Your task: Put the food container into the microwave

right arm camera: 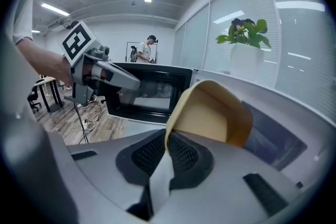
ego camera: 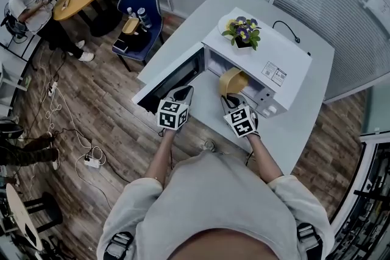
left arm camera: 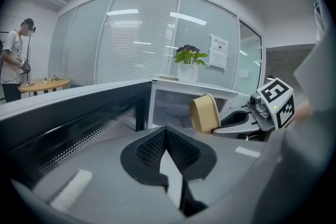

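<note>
Pale surface (ego camera: 308, 108) carries the open microwave (ego camera: 268, 55). My right gripper (ego camera: 231, 98) pinches the tan food container (ego camera: 233, 80) by its rim at the opening. My left gripper (ego camera: 183, 93) is closed and empty.

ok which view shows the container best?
Right gripper view: the container is large and close, its rim pinched in the right gripper, its inside visible. Head view shows it small, from above, at the microwave mouth. Left gripper view shows it side-on, smaller.
</note>
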`<state>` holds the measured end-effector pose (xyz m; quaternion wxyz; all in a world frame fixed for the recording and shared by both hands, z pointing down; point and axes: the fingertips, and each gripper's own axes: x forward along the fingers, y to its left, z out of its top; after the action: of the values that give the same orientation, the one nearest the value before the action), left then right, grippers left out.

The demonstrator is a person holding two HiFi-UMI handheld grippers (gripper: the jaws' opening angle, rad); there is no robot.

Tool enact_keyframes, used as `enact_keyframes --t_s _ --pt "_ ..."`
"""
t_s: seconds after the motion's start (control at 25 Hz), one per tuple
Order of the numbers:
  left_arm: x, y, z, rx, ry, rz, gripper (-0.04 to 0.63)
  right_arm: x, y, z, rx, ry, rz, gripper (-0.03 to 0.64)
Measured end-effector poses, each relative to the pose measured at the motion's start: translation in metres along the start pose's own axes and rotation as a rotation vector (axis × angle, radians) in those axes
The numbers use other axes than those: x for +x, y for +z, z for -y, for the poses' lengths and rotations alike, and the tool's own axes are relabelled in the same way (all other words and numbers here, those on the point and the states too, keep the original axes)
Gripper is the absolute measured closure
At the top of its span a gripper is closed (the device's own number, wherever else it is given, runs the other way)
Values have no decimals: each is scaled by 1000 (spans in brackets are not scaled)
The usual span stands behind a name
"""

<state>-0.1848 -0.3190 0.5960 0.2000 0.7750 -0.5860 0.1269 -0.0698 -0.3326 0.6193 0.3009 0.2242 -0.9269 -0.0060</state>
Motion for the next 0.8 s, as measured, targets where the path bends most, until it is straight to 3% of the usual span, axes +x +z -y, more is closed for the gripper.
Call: enact_keyframes --t_s 0.44,0.8 --pt "31 4 14 21 -51 -32 584 5 -9 13 -28 -1 -39 591" --pt "54 8 29 58 -146 -58 584 6 -18 16 -17 -39 -80 591"
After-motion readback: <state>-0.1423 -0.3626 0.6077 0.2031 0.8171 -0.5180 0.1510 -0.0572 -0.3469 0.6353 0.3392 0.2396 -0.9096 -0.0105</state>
